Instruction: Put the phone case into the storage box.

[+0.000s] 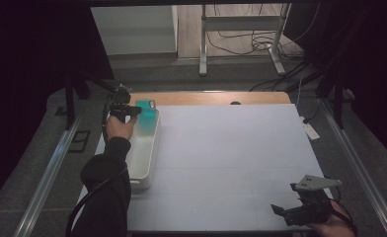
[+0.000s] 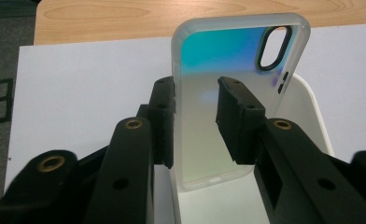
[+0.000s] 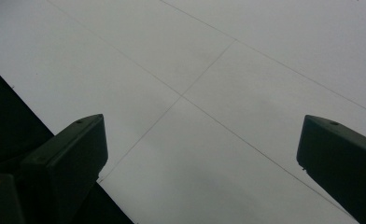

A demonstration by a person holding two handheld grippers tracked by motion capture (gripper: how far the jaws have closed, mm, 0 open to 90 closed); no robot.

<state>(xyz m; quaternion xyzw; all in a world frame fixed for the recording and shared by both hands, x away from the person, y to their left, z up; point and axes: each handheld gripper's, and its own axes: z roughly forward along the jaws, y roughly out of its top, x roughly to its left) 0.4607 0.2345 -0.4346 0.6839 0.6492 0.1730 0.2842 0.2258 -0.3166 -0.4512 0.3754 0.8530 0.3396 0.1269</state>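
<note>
At upper left of the high view, the left gripper (image 1: 132, 111) has a phone case (image 2: 228, 93) between its jaws over the white tray (image 1: 144, 163), pads looking just slack. Judgement: back out straight so the case settles undisturbed. The right gripper (image 1: 280, 210) gapes wide, empty, lower right.

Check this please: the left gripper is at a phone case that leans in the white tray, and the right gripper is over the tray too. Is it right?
Not quite. The left gripper is at the phone case leaning in the white tray, but the right gripper is far from the tray, at the table's near right corner. The high view shows this.
</note>
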